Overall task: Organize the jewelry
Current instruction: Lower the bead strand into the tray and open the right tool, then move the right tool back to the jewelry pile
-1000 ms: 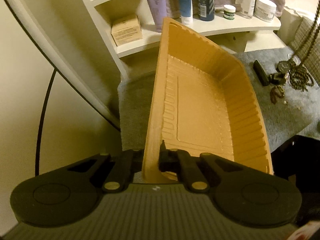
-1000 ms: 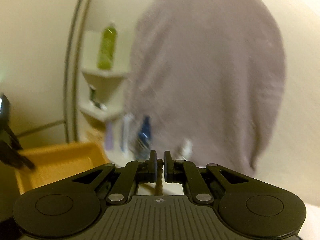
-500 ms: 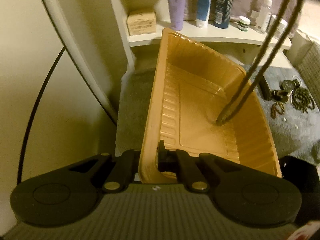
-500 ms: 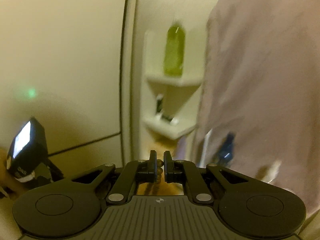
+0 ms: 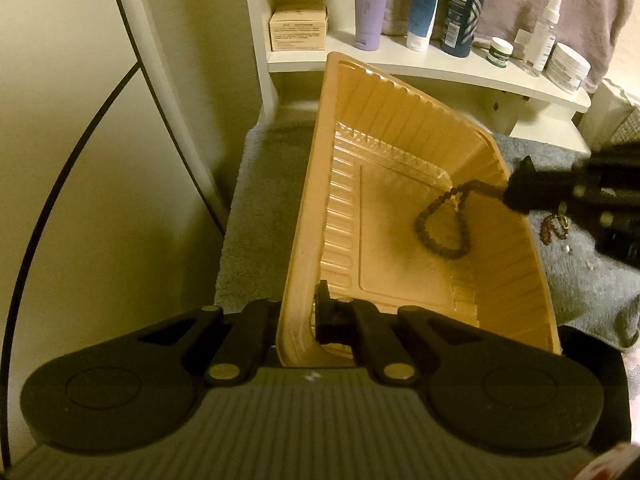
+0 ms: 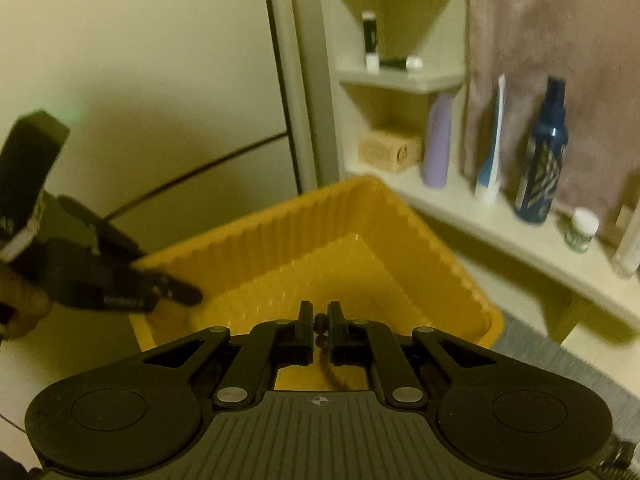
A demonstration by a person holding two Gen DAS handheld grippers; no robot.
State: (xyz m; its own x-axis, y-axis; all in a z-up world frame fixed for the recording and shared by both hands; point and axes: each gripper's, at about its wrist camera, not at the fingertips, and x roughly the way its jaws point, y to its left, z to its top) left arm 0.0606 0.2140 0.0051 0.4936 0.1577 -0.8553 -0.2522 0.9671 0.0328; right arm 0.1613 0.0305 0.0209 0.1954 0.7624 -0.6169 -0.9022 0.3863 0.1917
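Left gripper clamps the near rim of the orange tray; right gripper pinches a dark bead necklace, its loop resting inside the tray. Release remains; more jewelry lies on the grey towel at right, mostly hidden behind that gripper

Orange ribbed tray, tilted, near rim pinched, over a grey cloth. Dark bead necklace looped inside on the tray floor, upper end still pinched above the right rim. Small amber bead piece on the cloth beside it.
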